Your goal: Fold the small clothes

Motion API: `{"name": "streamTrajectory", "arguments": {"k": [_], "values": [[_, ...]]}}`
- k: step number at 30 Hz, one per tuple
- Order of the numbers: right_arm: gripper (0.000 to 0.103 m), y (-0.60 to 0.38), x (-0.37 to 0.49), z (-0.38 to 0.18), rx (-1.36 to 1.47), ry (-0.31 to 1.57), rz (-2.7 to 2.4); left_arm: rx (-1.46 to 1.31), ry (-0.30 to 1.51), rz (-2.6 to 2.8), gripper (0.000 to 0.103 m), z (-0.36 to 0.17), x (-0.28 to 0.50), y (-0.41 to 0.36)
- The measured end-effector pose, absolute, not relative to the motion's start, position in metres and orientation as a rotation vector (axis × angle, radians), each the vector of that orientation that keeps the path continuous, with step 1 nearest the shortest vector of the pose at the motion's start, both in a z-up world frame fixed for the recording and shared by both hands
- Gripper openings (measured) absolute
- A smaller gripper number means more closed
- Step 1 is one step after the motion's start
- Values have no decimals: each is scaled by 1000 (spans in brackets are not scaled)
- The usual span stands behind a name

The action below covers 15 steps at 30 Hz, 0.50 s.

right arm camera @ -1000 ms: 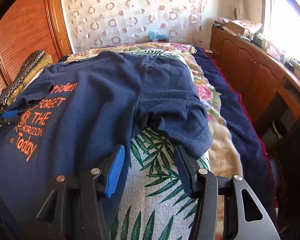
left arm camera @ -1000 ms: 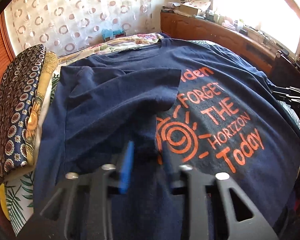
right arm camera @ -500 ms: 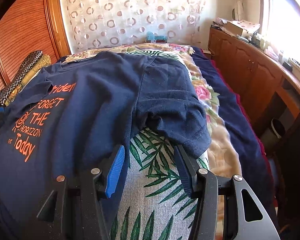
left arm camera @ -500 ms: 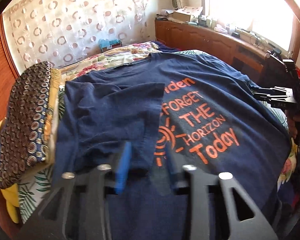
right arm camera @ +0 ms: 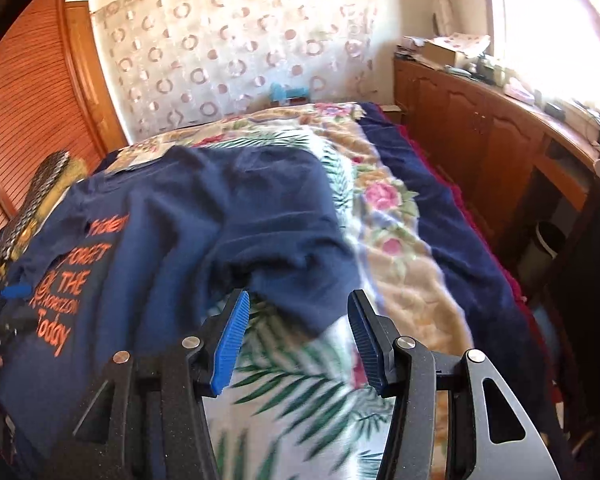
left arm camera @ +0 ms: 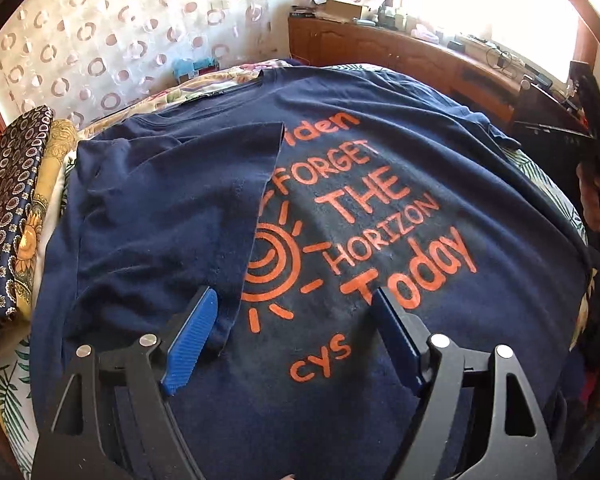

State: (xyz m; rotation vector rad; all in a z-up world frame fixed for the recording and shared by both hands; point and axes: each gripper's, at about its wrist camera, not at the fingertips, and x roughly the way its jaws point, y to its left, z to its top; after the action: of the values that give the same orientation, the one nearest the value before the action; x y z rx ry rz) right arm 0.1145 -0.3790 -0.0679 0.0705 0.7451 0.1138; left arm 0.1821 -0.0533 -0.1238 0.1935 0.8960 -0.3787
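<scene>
A navy blue cotton T-shirt [left arm camera: 400, 184] with orange lettering and an orange sun print lies spread flat, print side up, on a bed covered by a white sheet with green palm leaves [right arm camera: 300, 392]. Its left sleeve and side are folded inward over the chest, the folded edge just touching the sun print. The left gripper [left arm camera: 296, 316] hovers over the near hem; its blue-padded fingers [left arm camera: 192, 340] have just been opening and now stand wide apart, with only the flat shirt below them and nothing pinched. The right gripper [right arm camera: 296, 328] hangs near the shirt's right sleeve, which lies crumpled on the sheet; its fingers are parted and grip nothing. A folded patterned navy and gold cloth [left arm camera: 8, 208] sits at the bed's left edge. A wooden cabinet [right arm camera: 480, 140] runs along the right wall under a bright window.
</scene>
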Motion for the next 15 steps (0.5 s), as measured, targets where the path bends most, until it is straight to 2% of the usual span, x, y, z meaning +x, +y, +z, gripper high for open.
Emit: {"name": "streamTrajectory", "arguments": {"k": [12, 15], "values": [[53, -412, 183, -93, 310, 924, 166, 186, 892, -378, 84, -125, 184, -52], [50, -416, 186, -90, 341, 946, 176, 186, 892, -378, 84, -125, 184, -52]]}}
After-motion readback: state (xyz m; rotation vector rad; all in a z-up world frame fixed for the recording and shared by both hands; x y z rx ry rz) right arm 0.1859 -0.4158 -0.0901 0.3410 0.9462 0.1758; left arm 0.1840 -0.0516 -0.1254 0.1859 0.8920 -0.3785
